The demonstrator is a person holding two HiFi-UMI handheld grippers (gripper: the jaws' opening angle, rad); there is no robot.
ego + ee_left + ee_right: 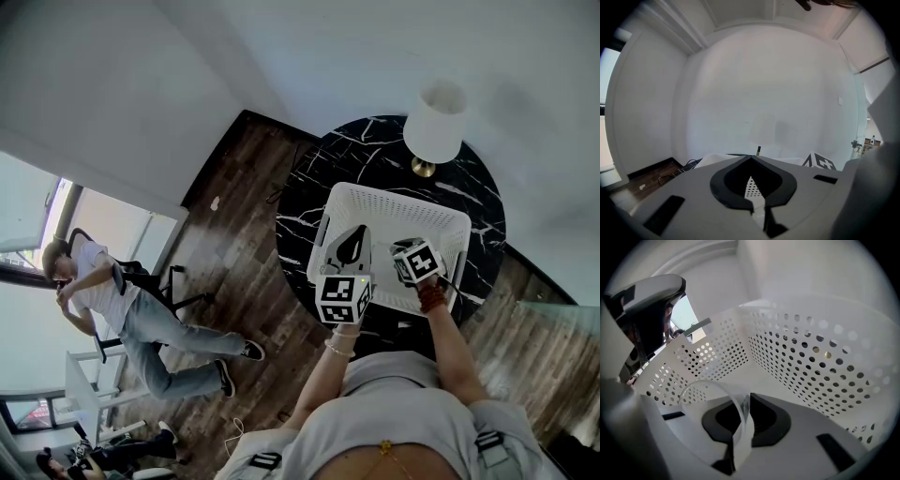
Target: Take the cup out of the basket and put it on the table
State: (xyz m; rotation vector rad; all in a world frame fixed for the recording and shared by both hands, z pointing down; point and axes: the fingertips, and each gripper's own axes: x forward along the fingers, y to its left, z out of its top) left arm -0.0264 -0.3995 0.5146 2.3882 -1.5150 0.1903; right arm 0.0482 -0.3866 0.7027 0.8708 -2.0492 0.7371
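**Cup gripped, lift to come.** The right gripper (745, 401), reaching down inside a white perforated basket (801, 348), pinches the thin wall of a clear plastic cup (730, 391). One jaw is inside the rim and one outside, and the rim curves away to the left of the jaws. The cup is in the basket, not yet on the table. The left gripper (752, 159) hangs just beside the right one, over the near edge of the basket. Its jaws are pressed together at the tips with nothing between them, and it points past the basket toward a lamp (436, 127) and a pale wall.

The step in hand appears to be the lift. It would go best with a light squeeze, since a wall this thin is likely to buckle. The cup should rise straight up until its base clears the basket rim, then travel sideways to a bare patch of the black marble table (375, 155). If the basket starts to come up with the cup, the idle left gripper could hold it down by the rim.

Much is hidden. In the head view the right gripper's marker cube covers its jaws and the cup entirely. The cup's base is cut off below the jaws in the right gripper view, so it is unclear whether the cup rests on the basket floor, though it probably sits low. Being clear plastic, its far side is hard to trace against the holes.
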